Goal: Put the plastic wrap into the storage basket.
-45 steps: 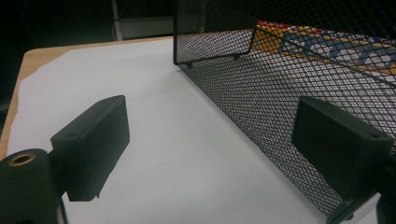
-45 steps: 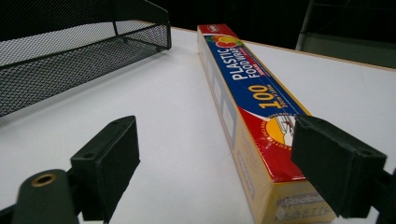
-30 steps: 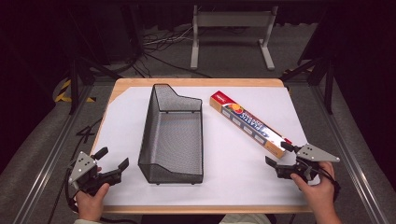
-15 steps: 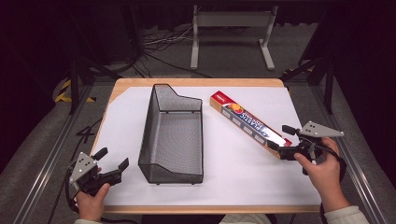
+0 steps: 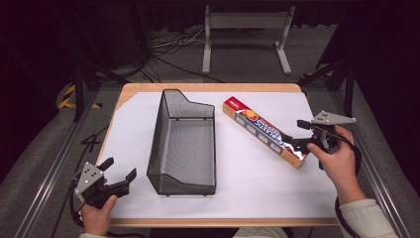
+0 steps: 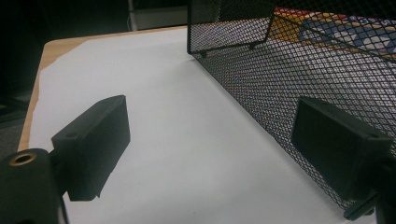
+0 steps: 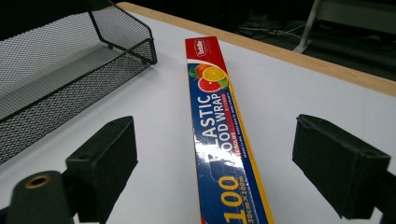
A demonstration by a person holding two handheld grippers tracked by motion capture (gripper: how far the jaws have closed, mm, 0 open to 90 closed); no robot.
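Observation:
A long plastic wrap box [image 5: 262, 131] lies diagonally on the white table cover, right of a black mesh basket [image 5: 183, 144]. My right gripper [image 5: 294, 135] is open at the box's near end, one jaw on each side of it. In the right gripper view the box [image 7: 224, 140] runs up the middle between the jaws of the right gripper [image 7: 219, 163], with clear gaps on both sides. My left gripper [image 5: 119, 168] stands open by the basket's near left corner. In the left gripper view the left gripper [image 6: 215, 154] holds nothing, and its right jaw is close to the basket's mesh wall [image 6: 289, 70].
The white cover [image 5: 247, 183] spreads over a wooden table [image 5: 208, 88]. A dark floor with cables and a metal stand [image 5: 245, 22] lies beyond the far edge. The basket's corner [image 7: 135, 37] stands left of the box in the right gripper view.
My right gripper has moved forward from the table's near right corner to the box's near end, its jaws now on either side of the box. The left gripper has stayed put.

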